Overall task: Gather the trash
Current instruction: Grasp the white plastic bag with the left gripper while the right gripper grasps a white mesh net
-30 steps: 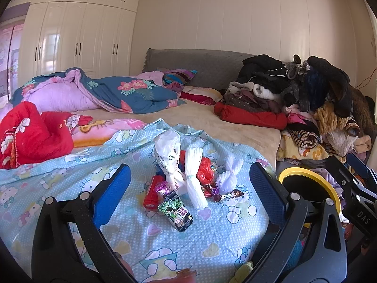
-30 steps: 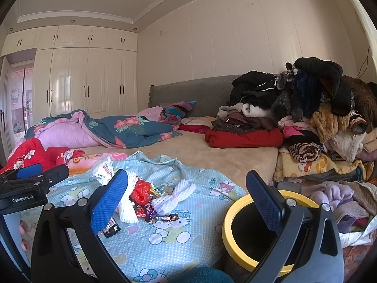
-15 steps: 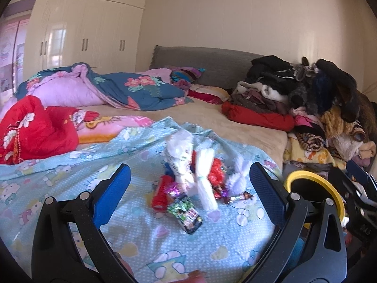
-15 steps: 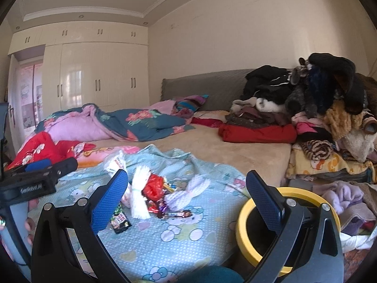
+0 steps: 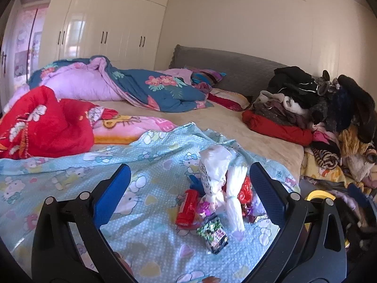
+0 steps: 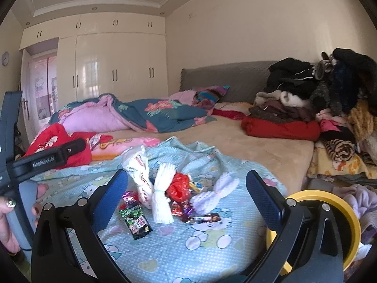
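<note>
A heap of trash lies on the light blue Hello Kitty sheet (image 5: 146,240): a white plastic bag (image 5: 215,165), a white foam net (image 5: 234,198), a red wrapper (image 5: 187,208), a green-black snack packet (image 5: 212,233). In the right wrist view I see the same foam net (image 6: 162,200), a crumpled red bag (image 6: 179,188), the snack packet (image 6: 136,221), a chocolate bar (image 6: 205,218). The yellow-rimmed black bin (image 6: 334,202) stands at the bed's right edge. My left gripper (image 5: 188,195) is open and empty before the heap. My right gripper (image 6: 186,200) is open and empty.
A red blanket (image 5: 42,122) and a blue-pink quilt (image 5: 132,87) lie at the left and back. A tall pile of clothes (image 5: 325,108) fills the right side of the bed. White wardrobes (image 6: 113,66) line the far wall.
Both grippers have swung to the left, so the trash heap has shifted right in each view. The bin has slid toward the right edge. Both jaws have stayed open.
</note>
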### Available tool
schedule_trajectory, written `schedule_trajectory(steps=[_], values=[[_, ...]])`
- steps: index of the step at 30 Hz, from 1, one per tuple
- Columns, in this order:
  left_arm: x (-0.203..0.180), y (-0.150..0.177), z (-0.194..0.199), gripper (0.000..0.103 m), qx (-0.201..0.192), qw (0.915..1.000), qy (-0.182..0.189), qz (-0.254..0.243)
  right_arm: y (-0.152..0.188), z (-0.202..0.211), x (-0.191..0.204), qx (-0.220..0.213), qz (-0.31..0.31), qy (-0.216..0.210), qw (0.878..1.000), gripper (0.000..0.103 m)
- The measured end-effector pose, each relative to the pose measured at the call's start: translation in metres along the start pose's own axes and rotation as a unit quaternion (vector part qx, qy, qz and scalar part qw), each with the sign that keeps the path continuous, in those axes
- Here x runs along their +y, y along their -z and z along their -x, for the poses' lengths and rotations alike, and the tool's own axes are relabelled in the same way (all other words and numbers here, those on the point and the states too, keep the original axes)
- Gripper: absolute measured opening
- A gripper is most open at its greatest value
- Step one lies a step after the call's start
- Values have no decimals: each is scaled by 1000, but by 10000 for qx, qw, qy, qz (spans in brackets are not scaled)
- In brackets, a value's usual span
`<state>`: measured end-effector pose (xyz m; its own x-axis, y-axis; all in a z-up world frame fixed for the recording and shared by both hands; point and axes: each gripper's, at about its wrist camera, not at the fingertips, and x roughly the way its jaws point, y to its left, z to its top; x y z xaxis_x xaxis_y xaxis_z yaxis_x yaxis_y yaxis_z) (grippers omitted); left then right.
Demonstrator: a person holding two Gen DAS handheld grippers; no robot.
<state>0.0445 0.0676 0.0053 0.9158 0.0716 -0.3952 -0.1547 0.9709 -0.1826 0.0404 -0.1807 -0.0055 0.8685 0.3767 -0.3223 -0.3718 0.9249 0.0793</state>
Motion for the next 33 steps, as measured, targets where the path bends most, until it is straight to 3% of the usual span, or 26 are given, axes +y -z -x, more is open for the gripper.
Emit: schedule_trajectory(steps=[5, 18, 23, 27, 33], values=[[1, -10, -20, 92, -20, 9990, 449, 51, 3, -24, 5, 246, 72, -120, 9996, 97], [-34, -18, -104, 92, 746, 9958, 404, -338, 28, -81, -5, 947, 14, -11, 9955, 97], [-32, -17, -133, 92, 1075, 9931, 309, -358, 39, -109, -3, 1393, -142, -179, 9900, 97], [-24, -16, -149, 92, 1307, 9899, 497, -225, 47, -129, 2, 1721, -263, -366, 9840, 97], [-12, -7, -158, 81, 1544, 9841, 874, 104, 59, -154, 19, 2144, -116, -616, 9747, 74]])
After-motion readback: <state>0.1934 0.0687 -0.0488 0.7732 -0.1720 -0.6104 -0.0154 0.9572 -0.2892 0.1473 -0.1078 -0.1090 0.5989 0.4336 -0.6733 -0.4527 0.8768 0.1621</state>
